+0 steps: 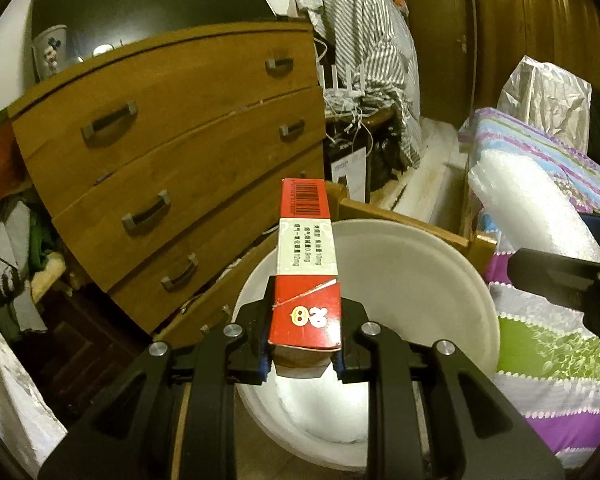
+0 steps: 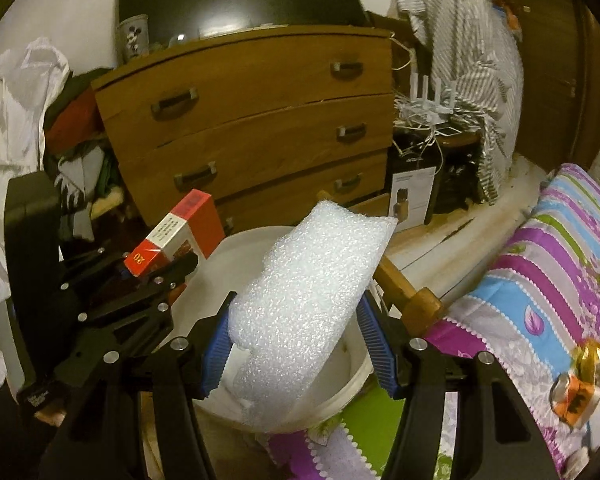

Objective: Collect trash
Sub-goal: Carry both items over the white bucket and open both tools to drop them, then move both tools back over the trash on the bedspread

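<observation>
Both pieces of trash are hanging over the white bucket [image 1: 440, 280], and the likeliest slip from here is a miss at release: the red carton [image 1: 306, 264] is sticking far out beyond the left gripper [image 1: 304, 354], gripped only at its near end, so if it is let go while its far end is reaching past the rim at the centre of the left view, it could tip over the edge and land against the wooden dresser [image 1: 171, 152] or on the floor beside it. The foam sheet [image 2: 308, 300] is light and floppy; in the right view it is leaning up and across the bucket [image 2: 358, 384] toward the upper right, and it could catch on the rim or drift onto the patterned bedcover [image 2: 540, 280] at the right of the frame rather than dropping inside. The two grippers are also sitting close together above one opening, so they could knock into each other. The left gripper is nearly fully closed, its pads pinching the carton's narrow sides. The right gripper [image 2: 295, 344] is standing about half open, its blue pads [image 2: 374, 336] squeezing the lower part of the foam sheet between them. A small crumpled wrapper [image 2: 580, 380] is lying on the bedcover at lower right, not yet collected.
</observation>
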`<state>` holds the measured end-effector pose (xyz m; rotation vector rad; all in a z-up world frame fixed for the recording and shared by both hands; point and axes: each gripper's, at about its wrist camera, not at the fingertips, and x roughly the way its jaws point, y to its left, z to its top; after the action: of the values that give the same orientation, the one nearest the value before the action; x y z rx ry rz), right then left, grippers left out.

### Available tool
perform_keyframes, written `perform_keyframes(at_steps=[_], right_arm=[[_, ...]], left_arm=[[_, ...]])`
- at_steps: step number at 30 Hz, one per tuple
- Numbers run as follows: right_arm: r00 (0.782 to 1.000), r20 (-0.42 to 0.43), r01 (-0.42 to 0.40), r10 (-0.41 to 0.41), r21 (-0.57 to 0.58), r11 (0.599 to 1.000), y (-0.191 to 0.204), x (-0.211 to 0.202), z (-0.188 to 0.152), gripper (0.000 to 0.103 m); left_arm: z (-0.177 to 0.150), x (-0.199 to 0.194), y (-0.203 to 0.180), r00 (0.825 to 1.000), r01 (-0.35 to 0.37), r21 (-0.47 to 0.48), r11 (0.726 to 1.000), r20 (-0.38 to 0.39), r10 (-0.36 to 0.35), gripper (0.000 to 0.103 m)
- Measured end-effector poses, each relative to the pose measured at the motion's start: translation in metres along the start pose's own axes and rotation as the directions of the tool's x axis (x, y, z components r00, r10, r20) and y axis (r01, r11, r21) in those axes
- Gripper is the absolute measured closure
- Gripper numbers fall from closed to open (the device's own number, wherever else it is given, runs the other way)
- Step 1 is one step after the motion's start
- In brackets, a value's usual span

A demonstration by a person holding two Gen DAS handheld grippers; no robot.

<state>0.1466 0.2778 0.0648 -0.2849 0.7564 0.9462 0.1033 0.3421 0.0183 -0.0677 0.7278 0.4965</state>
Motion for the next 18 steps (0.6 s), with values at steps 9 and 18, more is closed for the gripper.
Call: perform_keyframes(at_steps=[9,18], right_arm=[[0.999,-0.033,0.003,-0.005,-0.059,0.998,-0.001,0.028,0.006,0.019],[1.000,-0.003,0.022,-0.022,0.007,1.000,-0.021,0.021,-0.006,0.019]], left_arm=[[0.001,0.025,0.011,1.000,0.004,0.003,1.000,-0.030,-0.003,0.031],[-0.001,0.018,0.015,1.000,-0.015,-0.011,1.000,-0.014,0.015,0.031]])
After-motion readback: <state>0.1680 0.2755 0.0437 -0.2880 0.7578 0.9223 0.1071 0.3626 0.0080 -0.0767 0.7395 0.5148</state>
